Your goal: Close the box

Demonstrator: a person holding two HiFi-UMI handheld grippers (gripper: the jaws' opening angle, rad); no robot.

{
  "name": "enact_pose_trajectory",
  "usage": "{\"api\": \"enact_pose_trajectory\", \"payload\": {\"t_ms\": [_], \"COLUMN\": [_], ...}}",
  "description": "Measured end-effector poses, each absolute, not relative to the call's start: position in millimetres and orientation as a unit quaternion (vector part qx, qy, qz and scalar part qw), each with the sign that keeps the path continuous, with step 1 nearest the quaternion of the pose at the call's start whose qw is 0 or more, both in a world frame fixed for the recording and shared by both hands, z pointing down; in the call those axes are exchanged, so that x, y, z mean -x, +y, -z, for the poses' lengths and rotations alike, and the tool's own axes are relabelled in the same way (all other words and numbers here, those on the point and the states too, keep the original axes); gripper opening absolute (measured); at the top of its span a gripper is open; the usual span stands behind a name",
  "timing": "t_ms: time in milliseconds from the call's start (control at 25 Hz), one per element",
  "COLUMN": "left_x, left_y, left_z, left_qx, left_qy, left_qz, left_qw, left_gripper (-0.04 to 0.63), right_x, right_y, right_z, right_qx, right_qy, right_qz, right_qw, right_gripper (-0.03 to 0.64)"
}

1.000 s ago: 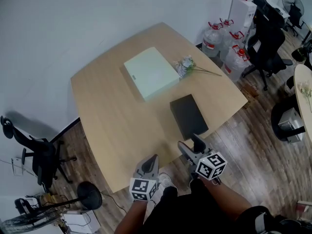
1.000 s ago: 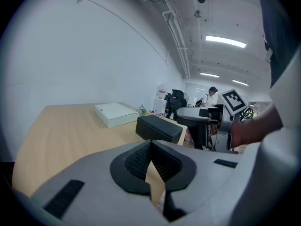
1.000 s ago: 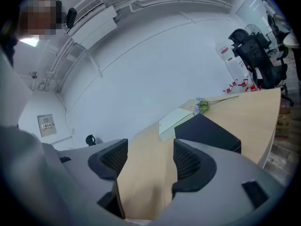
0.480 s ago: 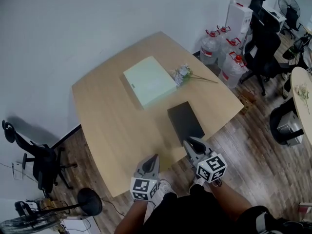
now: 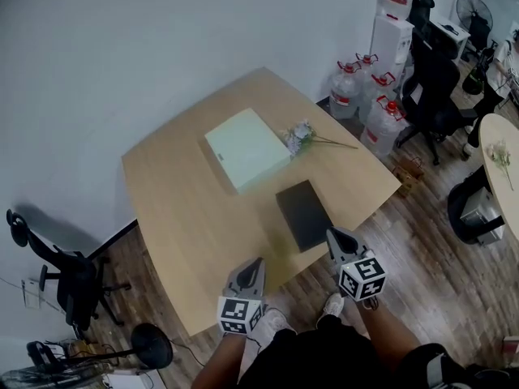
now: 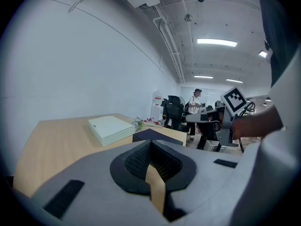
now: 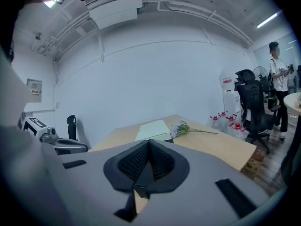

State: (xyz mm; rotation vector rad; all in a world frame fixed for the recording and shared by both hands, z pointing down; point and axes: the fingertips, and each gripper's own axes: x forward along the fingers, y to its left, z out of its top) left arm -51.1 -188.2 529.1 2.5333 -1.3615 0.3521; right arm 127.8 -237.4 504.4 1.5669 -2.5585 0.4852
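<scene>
Your right tongs (image 5: 335, 237) have just been closing and are now clenched, pads pressed together with nothing between them, as the right gripper view shows head-on. Your left tongs (image 5: 256, 263) are clenched too. Their pad tips meet on nothing, and only a sliver of counter (image 5: 178, 209) shows below them in the left gripper view. Both hang off the counter's near edge, touching nothing.

Only the head view gives you the whole layout. The pale box (image 5: 246, 147) lies flat with its lid down toward the far side. The black box (image 5: 303, 214) lies flat and closed nearer you, close to the right tongs. A sprig of flowers (image 5: 304, 134) lies just beside the pale box. Water jugs (image 5: 347, 87) stand on the floor beyond the counter.

The left gripper view adds the side of your right gripper, with its marker cube (image 6: 233, 99) raised at the right. The right gripper view shows the pale box and flowers, but its own tongs hide nearly all of the black box. A standing person (image 7: 279, 72) shows at its far right edge.
</scene>
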Motion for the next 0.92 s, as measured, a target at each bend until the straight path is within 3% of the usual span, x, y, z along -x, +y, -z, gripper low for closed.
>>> {"api": "enact_pose_trajectory", "payload": {"t_ms": [920], "left_x": [18.0], "left_y": [-185.1], "left_z": [-525.3], "left_qx": [-0.864], "left_qy": [-0.475], "left_qz": [-0.119], "left_qw": [0.117], "left_gripper": [0.009], "right_x": [-152.2], "right_y": [-238.7], "right_z": [-500.9], "right_qx": [-0.507], "right_qy": [-0.851], "right_qz": [-0.108], "right_qw": [0.082], "right_gripper": [0.012]}}
